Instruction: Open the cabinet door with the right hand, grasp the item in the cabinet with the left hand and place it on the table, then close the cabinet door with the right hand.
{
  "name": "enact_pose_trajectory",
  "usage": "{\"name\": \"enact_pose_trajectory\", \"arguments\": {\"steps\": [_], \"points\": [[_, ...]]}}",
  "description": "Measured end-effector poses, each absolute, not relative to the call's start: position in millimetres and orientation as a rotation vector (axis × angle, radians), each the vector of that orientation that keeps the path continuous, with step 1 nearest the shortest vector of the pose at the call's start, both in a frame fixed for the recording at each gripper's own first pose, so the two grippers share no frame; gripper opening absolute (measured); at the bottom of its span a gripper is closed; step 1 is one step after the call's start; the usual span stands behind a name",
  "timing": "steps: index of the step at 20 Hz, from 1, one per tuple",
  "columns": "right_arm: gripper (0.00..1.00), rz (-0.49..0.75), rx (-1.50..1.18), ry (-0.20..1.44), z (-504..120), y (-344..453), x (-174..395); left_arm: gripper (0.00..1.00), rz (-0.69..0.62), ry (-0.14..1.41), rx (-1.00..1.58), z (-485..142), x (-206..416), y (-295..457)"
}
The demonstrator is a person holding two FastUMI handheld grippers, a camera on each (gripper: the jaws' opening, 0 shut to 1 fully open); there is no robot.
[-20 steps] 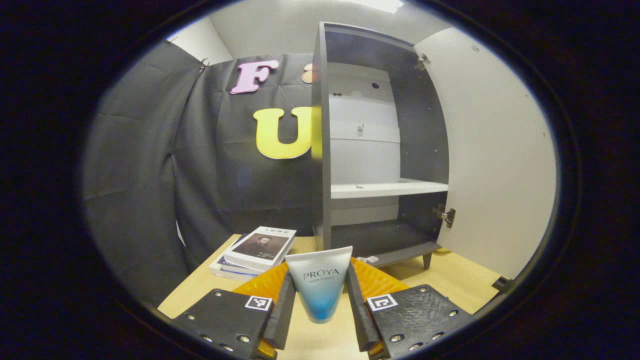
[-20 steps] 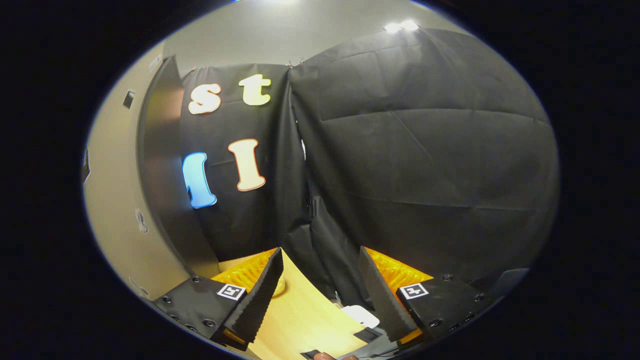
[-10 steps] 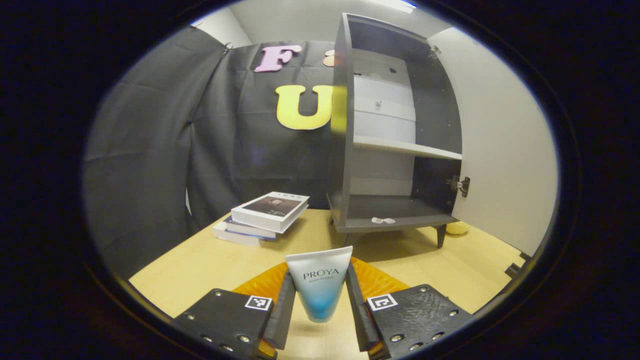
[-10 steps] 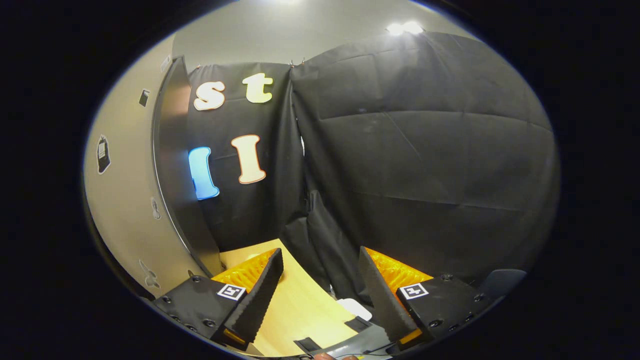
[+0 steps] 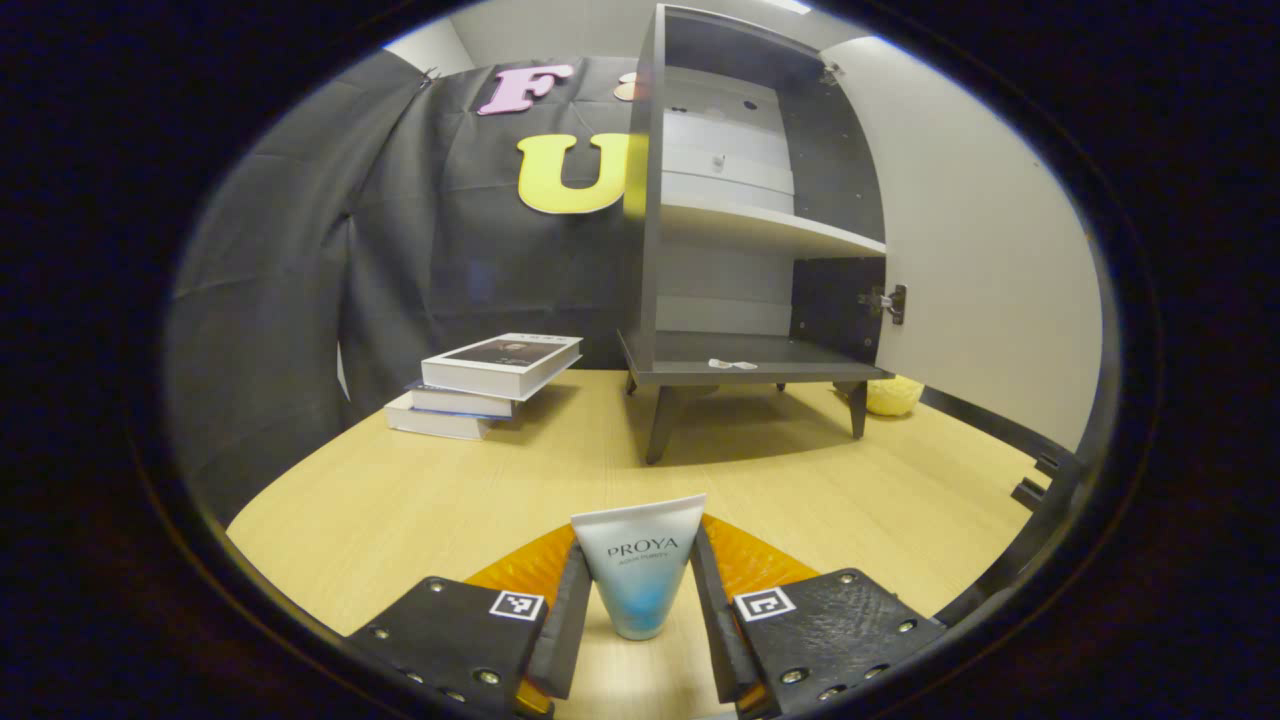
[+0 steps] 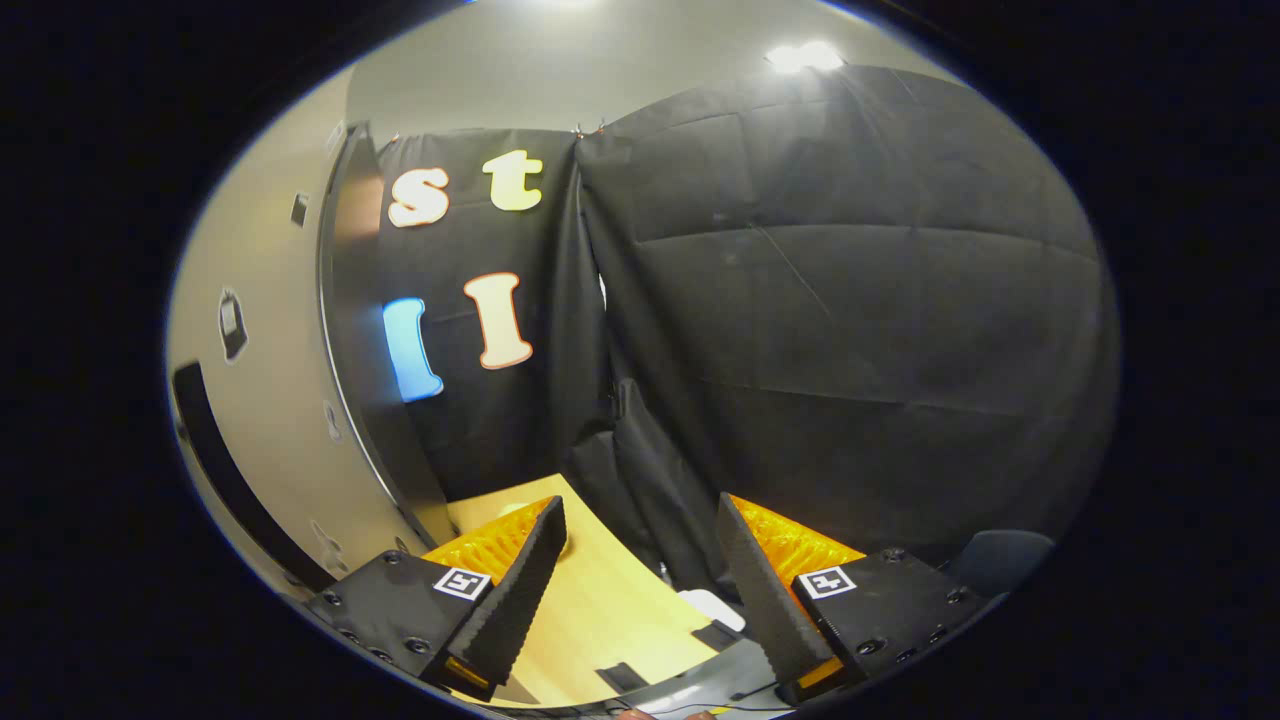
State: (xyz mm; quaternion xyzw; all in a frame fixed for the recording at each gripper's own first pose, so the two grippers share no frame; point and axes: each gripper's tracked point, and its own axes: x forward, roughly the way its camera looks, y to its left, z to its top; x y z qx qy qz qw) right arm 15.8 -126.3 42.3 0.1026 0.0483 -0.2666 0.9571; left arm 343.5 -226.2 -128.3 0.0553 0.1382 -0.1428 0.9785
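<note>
White-and-blue tube (image 5: 638, 570): lower centre, clamped between the left gripper (image 5: 640, 600) fingers, base hidden.
Cabinet door (image 5: 975, 250): swung wide, far edge cropped.
Right gripper (image 6: 640, 580): jaws apart, empty.

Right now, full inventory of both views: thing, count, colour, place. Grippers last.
tube: 1, white fading to blue, between the left gripper's fingers, low over the table
cabinet: 1, dark grey with a white shelf, on legs at the back of the table
door: 1, white, swung open at the cabinet's right
books: 3 stacked, white covers, left of the cabinet
table: 1, light wood
yellow thing: 1, on the table behind the cabinet's right leg, too small to identify
left gripper: 1, shut on the tube
right gripper: 1, open, holding nothing, beside the door
</note>
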Motion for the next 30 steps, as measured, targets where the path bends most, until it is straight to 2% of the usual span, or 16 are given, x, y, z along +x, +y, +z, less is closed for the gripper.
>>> {"name": "enact_pose_trajectory", "arguments": {"steps": [7, 8, 10, 12, 13, 15, 21, 28, 30], "points": [[0.92, -0.584, 0.206, 0.123, 23.4, -130.9, 4.1, 0.55, -0.278, 0.282, 0.117, -124.9, 342.5, -225.1], [0.96, -0.582, 0.223, 0.133, 21.0, -129.6, 4.6, 0.55, -0.259, 0.290, 0.115, -125.0, 342.6, -223.5], [0.96, -0.581, 0.258, 0.130, 22.6, -127.8, 6.3, 0.54, -0.243, 0.292, 0.107, -125.0, 340.8, -222.3], [0.92, -0.587, 0.265, 0.120, 25.2, -128.7, 5.3, 0.58, -0.224, 0.295, 0.113, -126.9, 340.8, -215.6], [0.92, -0.595, 0.258, 0.119, 23.6, -130.8, 5.1, 0.81, -0.216, 0.309, 0.116, -129.3, 338.5, -214.7], [0.92, -0.605, 0.247, 0.116, 22.1, -131.6, 2.6, 0.89, -0.206, 0.319, 0.117, -127.0, 334.9, -213.6], [0.92, -0.629, 0.222, 0.141, -1.8, -127.5, -6.1, 0.90, -0.232, 0.304, 0.109, -92.3, 334.3, -224.5], [0.92, -0.590, 0.154, 0.169, -27.3, -100.6, 0.2, 0.90, -0.219, 0.229, 0.121, -7.7, 326.9, -218.8], [0.96, -0.575, 0.112, 0.167, -25.5, -93.7, 3.6, 0.89, -0.203, 0.212, 0.117, 17.2, 318.7, -213.0]]}}
